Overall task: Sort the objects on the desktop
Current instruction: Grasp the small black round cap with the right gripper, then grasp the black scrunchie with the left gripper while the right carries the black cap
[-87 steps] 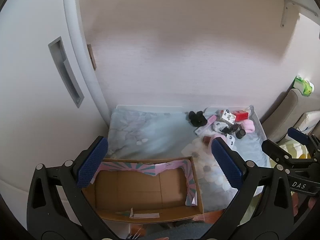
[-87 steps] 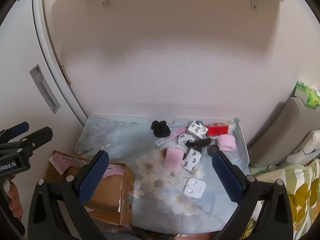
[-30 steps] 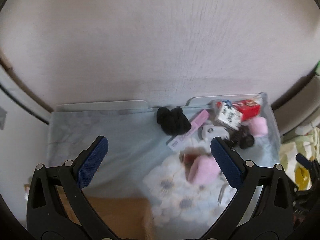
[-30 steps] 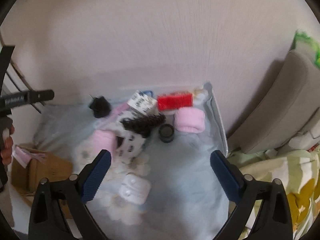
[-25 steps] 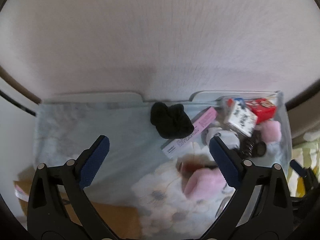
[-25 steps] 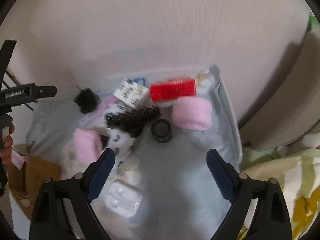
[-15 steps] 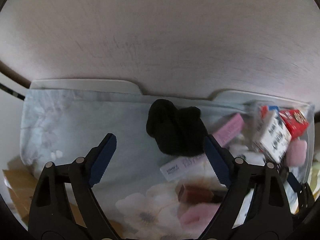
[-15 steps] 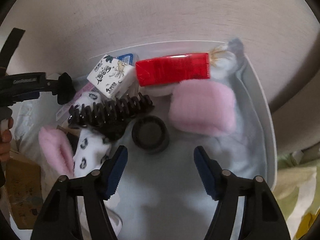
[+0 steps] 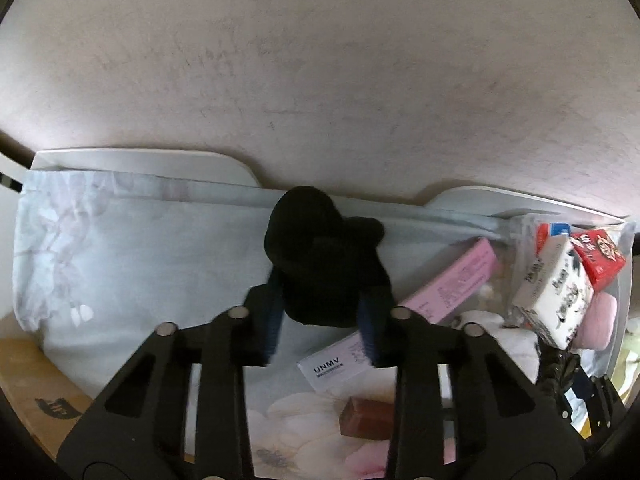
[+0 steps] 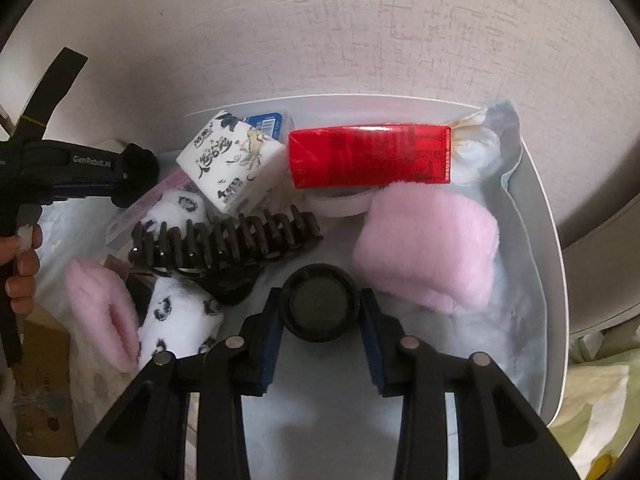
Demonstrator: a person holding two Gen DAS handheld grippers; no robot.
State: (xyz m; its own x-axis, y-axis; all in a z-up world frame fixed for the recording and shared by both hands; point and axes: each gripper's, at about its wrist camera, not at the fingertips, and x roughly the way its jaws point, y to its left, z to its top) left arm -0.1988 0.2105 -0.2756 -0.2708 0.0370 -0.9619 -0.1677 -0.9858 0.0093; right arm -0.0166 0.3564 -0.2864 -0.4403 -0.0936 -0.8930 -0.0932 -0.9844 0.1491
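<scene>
left wrist view: the black fabric bundle [image 9: 320, 256] lay straight ahead of the left gripper [image 9: 320, 326], its near end down between the blue pads [image 9: 270, 326], its bulk running away toward the wall. the jaws had just been closing and pinched the bundle from both sides. it rested on the floral cloth [image 9: 132, 264], touching the pink box [image 9: 452, 288] on its right.

right wrist view: the round black lid [image 10: 319, 303] sat directly ahead of the right gripper [image 10: 320, 334], lying flat, no long axis to favour. the jaws had just been closing and squeezed its rim. the black hair claw [image 10: 224, 240] lay just to its left, the pink fluffy roll [image 10: 428, 248] just to its right.
</scene>
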